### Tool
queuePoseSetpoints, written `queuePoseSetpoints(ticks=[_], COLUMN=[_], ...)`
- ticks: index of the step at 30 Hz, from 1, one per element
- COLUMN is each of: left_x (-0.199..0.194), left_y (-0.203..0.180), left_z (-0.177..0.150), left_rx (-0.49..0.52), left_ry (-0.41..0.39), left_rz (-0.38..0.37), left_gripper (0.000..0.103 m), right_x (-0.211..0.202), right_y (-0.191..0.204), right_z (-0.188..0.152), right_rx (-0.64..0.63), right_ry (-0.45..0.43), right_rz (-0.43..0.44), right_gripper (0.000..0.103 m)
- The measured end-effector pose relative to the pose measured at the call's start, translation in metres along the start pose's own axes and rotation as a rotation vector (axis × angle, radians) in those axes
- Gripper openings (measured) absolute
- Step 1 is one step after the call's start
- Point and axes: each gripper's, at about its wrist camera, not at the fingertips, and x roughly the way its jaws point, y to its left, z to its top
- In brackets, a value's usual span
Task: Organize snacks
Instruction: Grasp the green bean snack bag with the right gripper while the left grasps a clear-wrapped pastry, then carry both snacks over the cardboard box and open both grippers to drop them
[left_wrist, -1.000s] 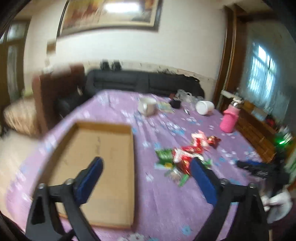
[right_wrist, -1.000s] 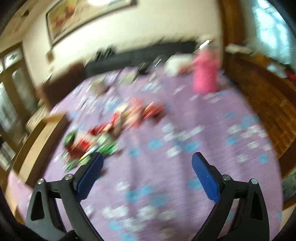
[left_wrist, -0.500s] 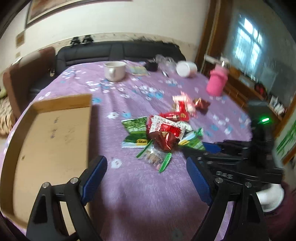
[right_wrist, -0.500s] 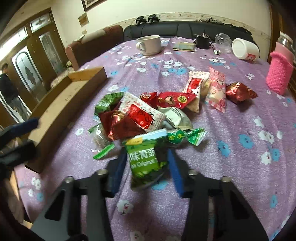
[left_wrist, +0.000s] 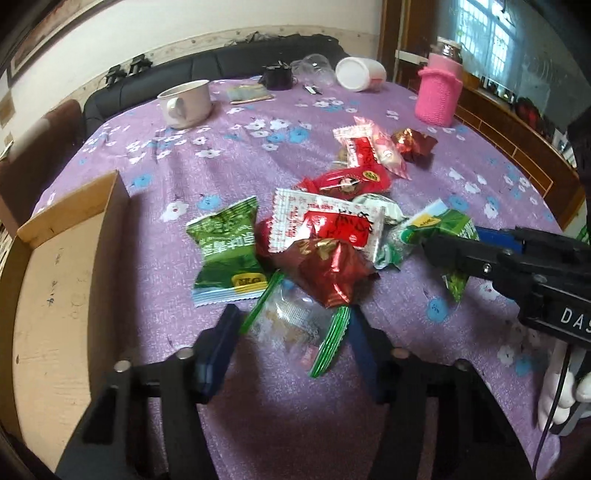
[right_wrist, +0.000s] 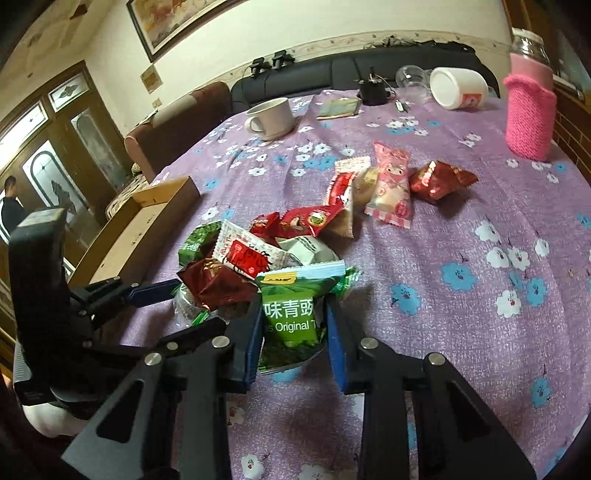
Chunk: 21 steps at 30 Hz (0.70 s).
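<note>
A pile of snack packets lies on the purple flowered tablecloth. My left gripper has its blue pads on either side of a clear packet with green ends, closed around it. My right gripper is shut on a green pea packet at the near edge of the pile; it also shows in the left wrist view. An open cardboard box lies to the left of the pile, also seen in the right wrist view.
A white cup, a tipped white container, a small black object and a pink knitted jar stand at the far side. A dark sofa and brown chair lie behind the table.
Both grippers moved in low to the pile. The left closed around the clear packet with green ends. The right stays shut on the green pea packet.
</note>
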Motion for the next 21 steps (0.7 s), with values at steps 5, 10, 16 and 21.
queuePoseSetpoints(ticks=[5,10,16,21], left_x=[-0.008,-0.037,-0.064,-0.101], left_y=[0.01,0.019,0.034,0.06], left_z=[-0.002,-0.015,-0.031,-0.041], left_rx=[-0.061,-0.121,-0.182,-0.24], left_ry=[-0.015,-0.081,-0.137,-0.204], left_rz=[-0.035,-0.072,-0.108,-0.099], left_gripper=[0.035,0.033,0.032,0.032], right_x=[0.0,0.002,0.002,-0.01], right_y=[-0.002,-0.006,-0.005,0.001], right_z=[-0.001,-0.001,-0.002,-0.003], right_rx=[0.008,0.018,0.012,0.012], right_ry=[-0.009,-0.014,-0.025,-0.057], right_rz=[-0.007,-0.018,-0.055,-0.055], right_gripper=[0.033,0.033,0.033,0.033])
